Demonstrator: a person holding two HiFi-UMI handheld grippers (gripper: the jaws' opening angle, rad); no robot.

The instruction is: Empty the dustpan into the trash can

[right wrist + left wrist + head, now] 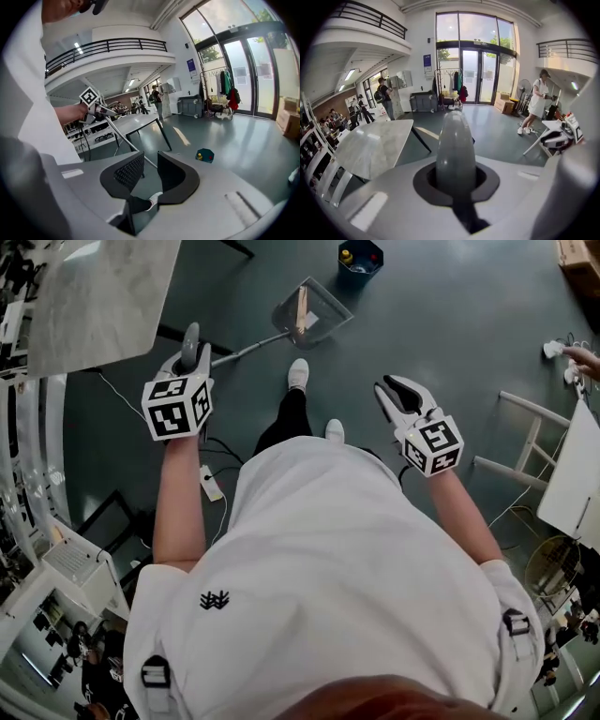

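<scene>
While the person is standing on the dark floor (pixel 450 324), we are noting the left gripper (pixel 192 357) clenching the rounded grey handle (pixel 454 150) of the dustpan (pixel 314 313). Its thin metal pole is slanting far and right to a translucent grey pan, which is carrying a tan strip (pixel 301 311). The pan is lying near the dark blue trash can (pixel 361 257), apart from it. The right gripper (pixel 398 399) is hanging released, its jaws gripping nothing.

The dustpan (pixel 314 313) lies on the floor (pixel 450 324) ahead of the person's feet (pixel 298 373), with the trash can (pixel 360 259) beyond it, slightly right. Its handle (pixel 248 350) runs back left into the left tool (pixel 192 351), beside the bench (pixel 94 296). The right tool (pixel 398 395) hangs well apart on the right.
</scene>
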